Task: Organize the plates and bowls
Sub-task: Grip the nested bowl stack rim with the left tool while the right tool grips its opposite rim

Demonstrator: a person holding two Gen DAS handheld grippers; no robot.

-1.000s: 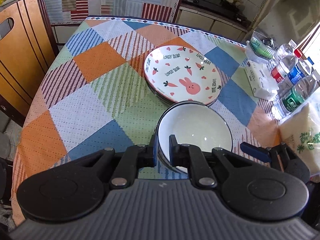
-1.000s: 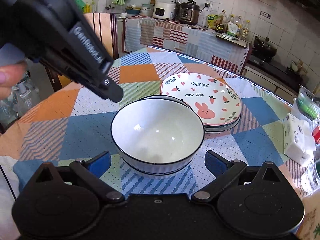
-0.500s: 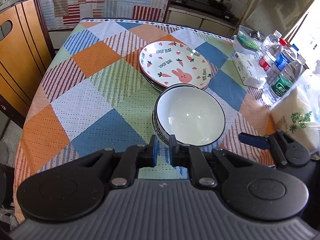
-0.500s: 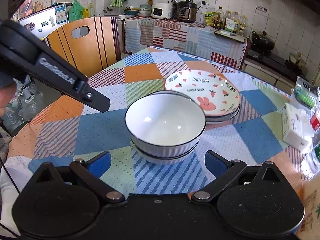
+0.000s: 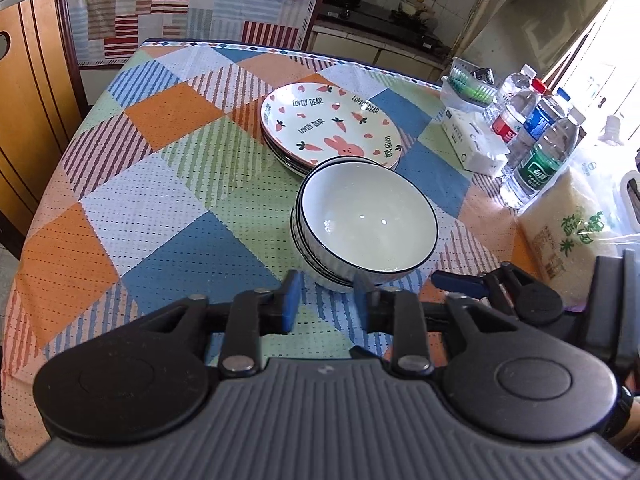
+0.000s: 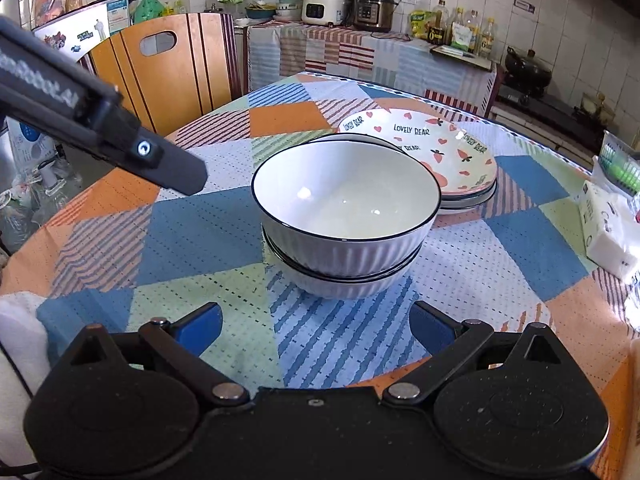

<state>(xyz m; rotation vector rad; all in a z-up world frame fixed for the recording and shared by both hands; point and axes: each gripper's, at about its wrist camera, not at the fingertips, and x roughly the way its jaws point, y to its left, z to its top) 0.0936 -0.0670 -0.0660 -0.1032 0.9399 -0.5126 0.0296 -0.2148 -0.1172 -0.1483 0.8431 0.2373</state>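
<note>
A stack of white ribbed bowls with dark rims [image 5: 368, 220] stands on the patchwork tablecloth [image 5: 168, 208]. Touching it from behind is a stack of plates [image 5: 332, 128], the top one printed with a pink rabbit and carrots. My left gripper [image 5: 326, 300] hovers just short of the bowls' near side; its jaws are opening and nothing is between them. My right gripper [image 6: 316, 324] is open and empty, a little in front of the bowls [image 6: 344, 216], with the plates [image 6: 444, 148] beyond. One of the left gripper's black fingers [image 6: 176, 168] reaches in from the upper left.
Water bottles [image 5: 532, 140], a tissue pack [image 5: 472, 140], a small basket [image 5: 468, 84] and a bag of rice [image 5: 568, 232] crowd the table's right edge. A wooden chair [image 6: 172, 68] stands at the far left side. A kitchen counter runs behind the table.
The left gripper has drawn back from the bowl rim and its shut jaws have parted. The right gripper has sunk lower and stayed open.
</note>
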